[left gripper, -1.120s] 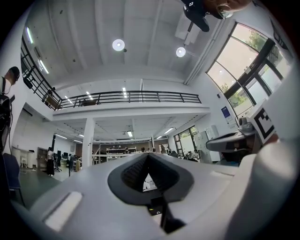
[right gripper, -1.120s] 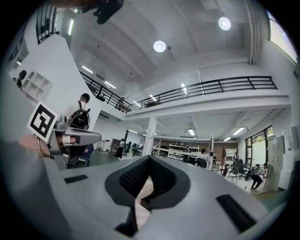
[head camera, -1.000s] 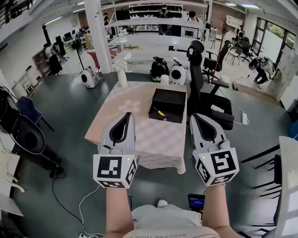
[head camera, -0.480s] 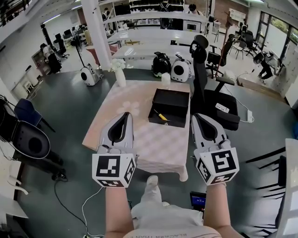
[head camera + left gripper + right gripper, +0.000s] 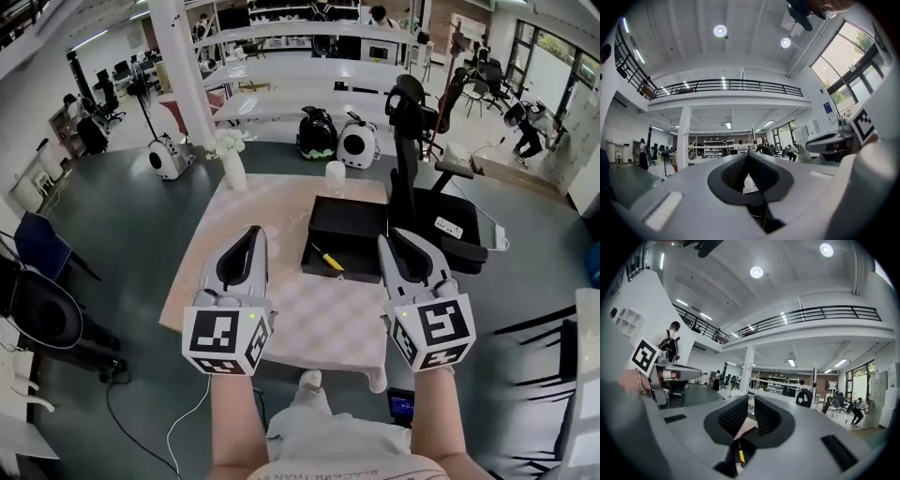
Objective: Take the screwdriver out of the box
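A black open box [image 5: 349,230] lies on the right half of a table with a pale checked cloth [image 5: 272,211]. The screwdriver [image 5: 328,260], yellow-handled, lies in the box near its front wall. It also shows low between the jaws in the right gripper view, as the screwdriver [image 5: 740,456]. My left gripper [image 5: 256,231] is over the table's near part, left of the box, shut and holding nothing. My right gripper [image 5: 385,236] is shut and empty at the box's near right corner. Both point level toward the far side; the left gripper [image 5: 748,156] and right gripper [image 5: 751,399] have their tips together.
A white vase with flowers [image 5: 230,159] and a white cup [image 5: 336,172] stand at the table's far edge. A black office chair [image 5: 417,178] is close against the table's right side, with a power strip [image 5: 448,227] on its seat. A white pillar [image 5: 178,66] rises at far left.
Both grippers have come forward together from short of the table's near edge to over the table. The table and box now sit closer and lower in the head view.
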### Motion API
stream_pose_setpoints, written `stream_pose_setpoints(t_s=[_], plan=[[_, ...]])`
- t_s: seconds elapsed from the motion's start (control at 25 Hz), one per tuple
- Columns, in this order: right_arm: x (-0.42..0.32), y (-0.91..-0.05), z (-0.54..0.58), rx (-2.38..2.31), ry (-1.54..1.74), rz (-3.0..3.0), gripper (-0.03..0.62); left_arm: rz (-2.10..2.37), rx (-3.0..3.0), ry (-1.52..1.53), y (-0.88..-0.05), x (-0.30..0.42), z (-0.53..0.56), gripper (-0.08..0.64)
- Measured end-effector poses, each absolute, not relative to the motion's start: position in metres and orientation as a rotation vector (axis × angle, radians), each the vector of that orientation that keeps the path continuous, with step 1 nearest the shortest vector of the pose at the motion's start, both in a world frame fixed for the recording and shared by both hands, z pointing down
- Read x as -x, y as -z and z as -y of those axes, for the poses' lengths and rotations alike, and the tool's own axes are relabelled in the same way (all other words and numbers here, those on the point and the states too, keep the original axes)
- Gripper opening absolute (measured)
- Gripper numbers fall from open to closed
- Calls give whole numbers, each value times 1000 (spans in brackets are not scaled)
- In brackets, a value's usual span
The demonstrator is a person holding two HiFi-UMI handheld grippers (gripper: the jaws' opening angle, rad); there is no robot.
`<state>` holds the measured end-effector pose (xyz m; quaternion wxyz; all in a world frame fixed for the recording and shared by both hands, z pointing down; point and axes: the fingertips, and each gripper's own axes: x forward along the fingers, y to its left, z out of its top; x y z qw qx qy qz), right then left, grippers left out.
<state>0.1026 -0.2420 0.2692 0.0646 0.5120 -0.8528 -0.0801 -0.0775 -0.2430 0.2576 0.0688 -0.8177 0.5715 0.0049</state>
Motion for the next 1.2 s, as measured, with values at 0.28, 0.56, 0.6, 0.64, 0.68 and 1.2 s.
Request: stream_pose_setpoints(t_s=[0.28, 0.56, 0.6, 0.64, 0.68, 1.2], plan=[[-80, -281, 298, -1571, 207, 2530, 112, -1703, 2518, -31, -270, 99, 303, 10], [-59, -294, 338, -1573, 128, 2523, 311, -1699, 2565, -50, -282, 121, 346, 11], [-56, -297, 344, -1577, 123, 2516, 332, -1693, 2574, -49, -284, 123, 352, 10], [-54, -300, 348, -1581, 121, 2508, 342, -1685, 2584, -50, -287, 125, 357, 9], [-51, -303, 352, -1582, 115, 2501, 342, -1676, 2595, -51, -289, 127, 361, 11], [-23, -397, 395, -1422, -112, 2344, 341, -1660, 2732, -27, -342, 145, 409, 11]])
